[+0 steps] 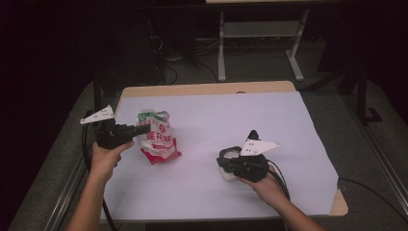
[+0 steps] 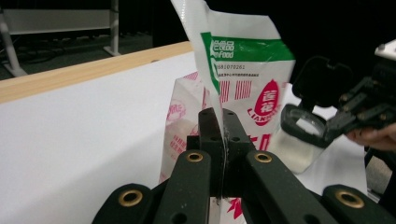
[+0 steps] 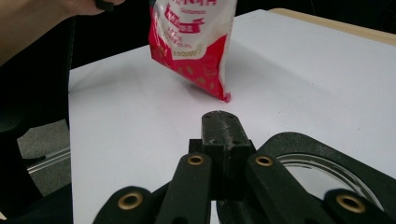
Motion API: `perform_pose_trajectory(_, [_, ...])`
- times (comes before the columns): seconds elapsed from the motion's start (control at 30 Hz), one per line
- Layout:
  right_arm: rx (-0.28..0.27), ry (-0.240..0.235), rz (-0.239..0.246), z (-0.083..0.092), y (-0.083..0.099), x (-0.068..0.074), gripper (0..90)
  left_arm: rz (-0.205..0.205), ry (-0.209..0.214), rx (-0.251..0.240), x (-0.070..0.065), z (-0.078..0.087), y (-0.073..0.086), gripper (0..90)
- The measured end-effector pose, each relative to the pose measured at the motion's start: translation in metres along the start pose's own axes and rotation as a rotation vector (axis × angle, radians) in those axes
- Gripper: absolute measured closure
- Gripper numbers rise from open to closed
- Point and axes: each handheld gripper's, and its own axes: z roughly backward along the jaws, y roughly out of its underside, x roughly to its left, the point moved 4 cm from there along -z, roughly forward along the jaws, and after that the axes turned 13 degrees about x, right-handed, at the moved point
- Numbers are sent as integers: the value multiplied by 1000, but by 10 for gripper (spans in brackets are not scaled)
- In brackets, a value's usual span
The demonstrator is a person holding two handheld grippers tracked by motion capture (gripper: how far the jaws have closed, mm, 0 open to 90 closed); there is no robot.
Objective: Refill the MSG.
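Two grippers teaming up, probably for a pour.
Left gripper point(image 1: 137, 130) jaws are pinching the bag point(image 1: 158, 135) upright over the table point(image 1: 216, 120); right gripper point(image 1: 226, 162) jaws are clamping the container's point(image 1: 227, 159) rim, steadying it nearby.

The table point(image 1: 308, 89) carries a white sheet point(image 1: 240, 125) that covers nearly all of its top; a light wood strip shows along the far edge and at the near right corner. Beyond the table, on the grey floor point(image 1: 260, 67), stands a white metal frame point(image 1: 260, 29) with two legs and a crossbar. Dark cables point(image 1: 168, 60) lie on the floor left of that frame. Another cable point(image 1: 370, 190) runs along the floor right of the table.
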Motion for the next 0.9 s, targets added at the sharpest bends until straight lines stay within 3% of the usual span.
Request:
perform_pose_trajectory(0.13, [-2, 3, 0, 0, 0, 0, 899, -1, 3, 0, 4, 3, 13, 899])
perform_pose_trajectory(0.23, [-2, 5, 0, 0, 0, 0, 899, -7, -15, 28, 5, 3, 23, 899])
perform_pose_trajectory(0.47, [2, 5, 1, -1, 0, 0, 899, 12, -21, 48, 9, 0, 41, 899])
perform_pose_trajectory(0.9, [12, 7, 12, -5, 0, 1, 899, -35, -40, 98, 3, 1, 46, 896])
